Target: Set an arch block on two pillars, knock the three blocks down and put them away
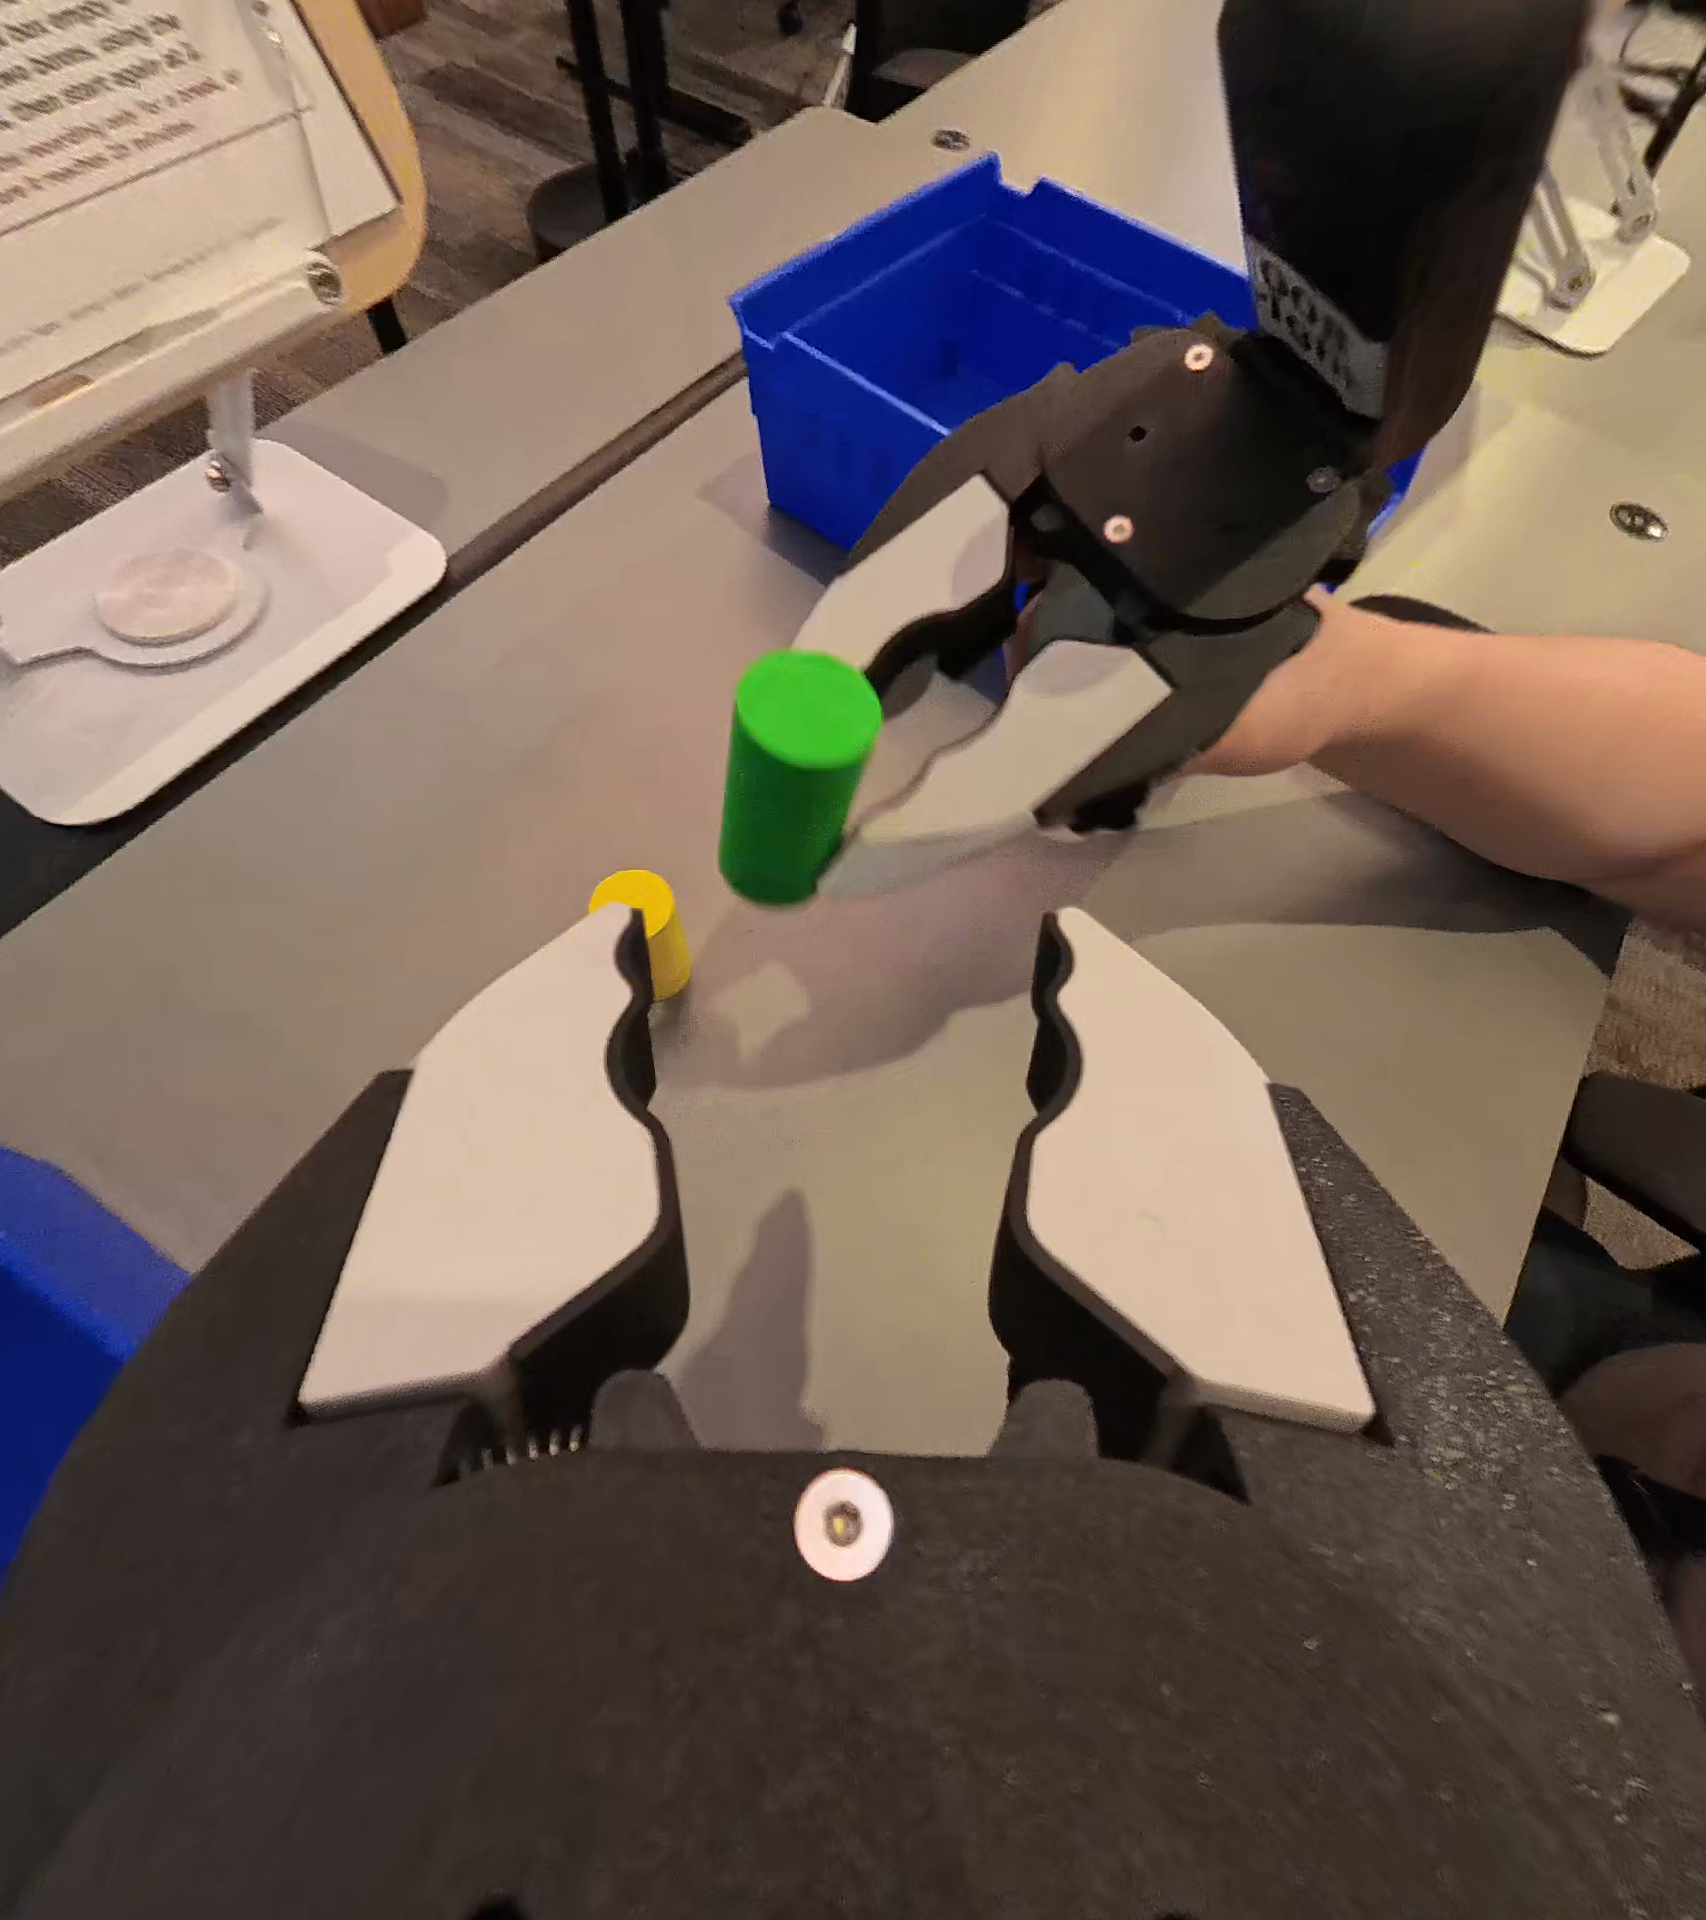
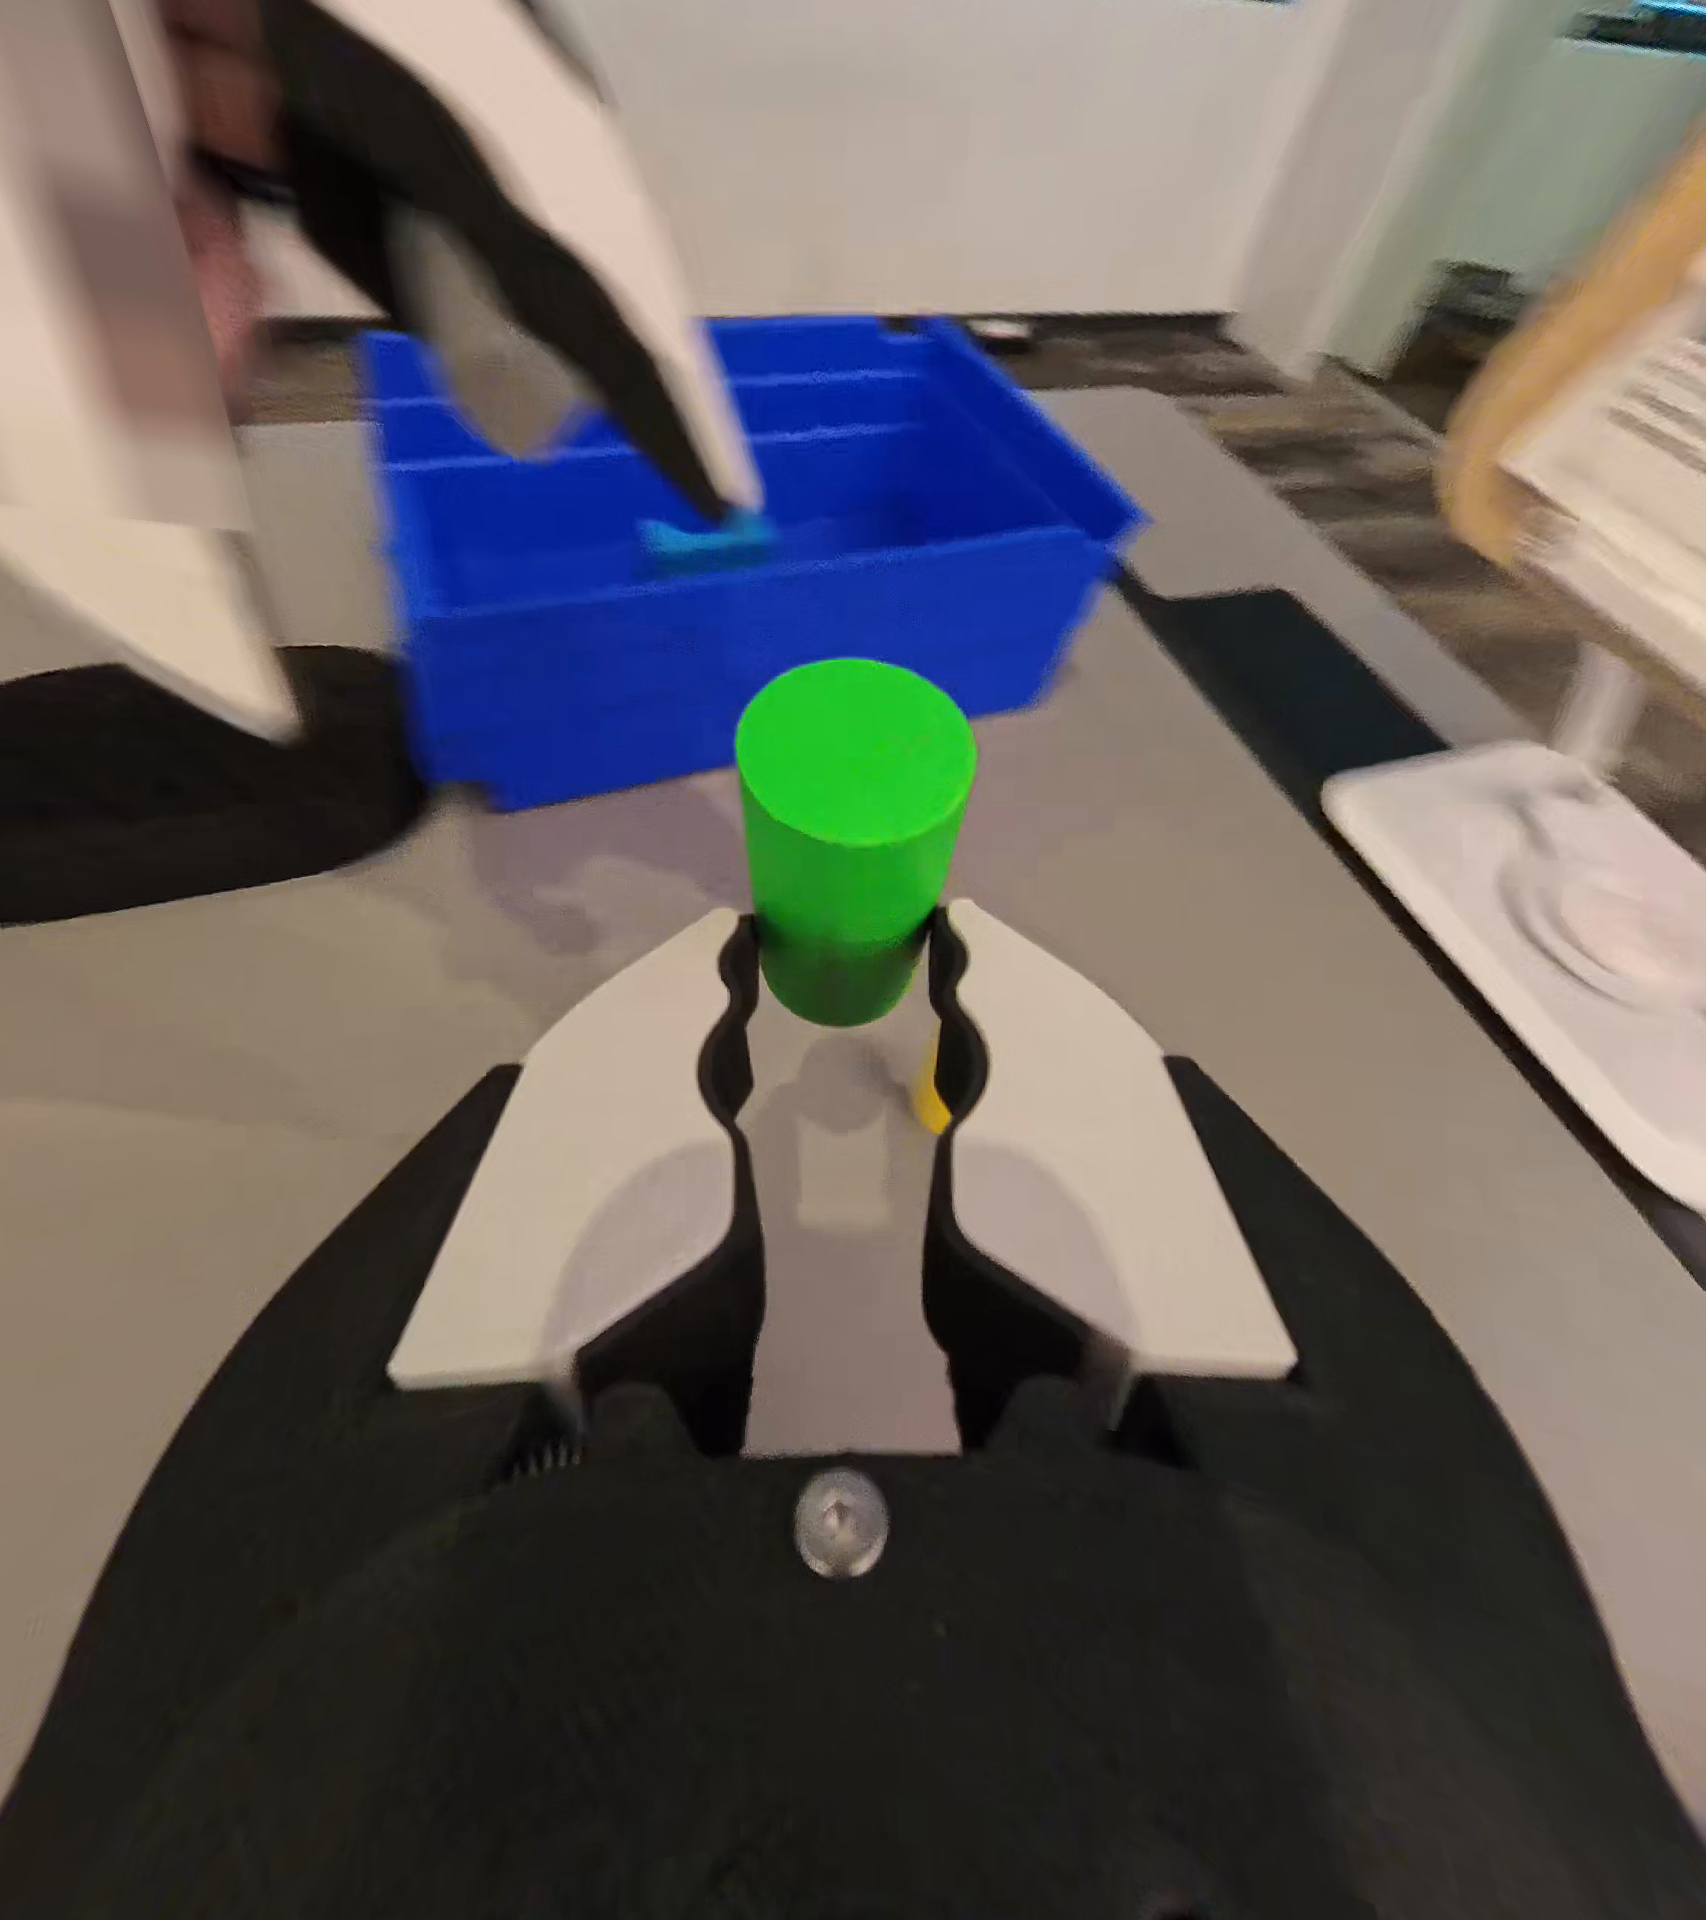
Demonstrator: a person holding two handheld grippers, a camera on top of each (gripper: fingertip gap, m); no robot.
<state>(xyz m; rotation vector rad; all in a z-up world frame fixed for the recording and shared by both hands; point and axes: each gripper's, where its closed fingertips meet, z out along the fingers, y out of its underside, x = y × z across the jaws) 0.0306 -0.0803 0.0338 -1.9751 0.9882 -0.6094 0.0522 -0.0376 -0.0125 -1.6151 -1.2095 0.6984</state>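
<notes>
My right gripper (image 2: 844,925) is shut on a green cylinder block (image 2: 849,852) and holds it slightly tilted, a little above the grey table (image 2: 205,1039). The left wrist view shows that gripper (image 1: 859,753) and the green cylinder (image 1: 797,774) ahead. My left gripper (image 1: 838,935) is open and empty. A small yellow cylinder (image 1: 662,935) stands on the table beside its left fingertip; only a sliver of it (image 2: 929,1091) shows in the right wrist view. A light blue block (image 2: 703,540) lies in a blue bin (image 2: 724,655).
A second blue bin (image 1: 932,343) stands on the table behind my right gripper. A white stand base (image 1: 153,623) with a paper holder sits at the left; it also shows in the right wrist view (image 2: 1555,935). A person's forearm (image 1: 1503,748) reaches in from the right. Tip to tip, the grippers are about 7 centimeters apart.
</notes>
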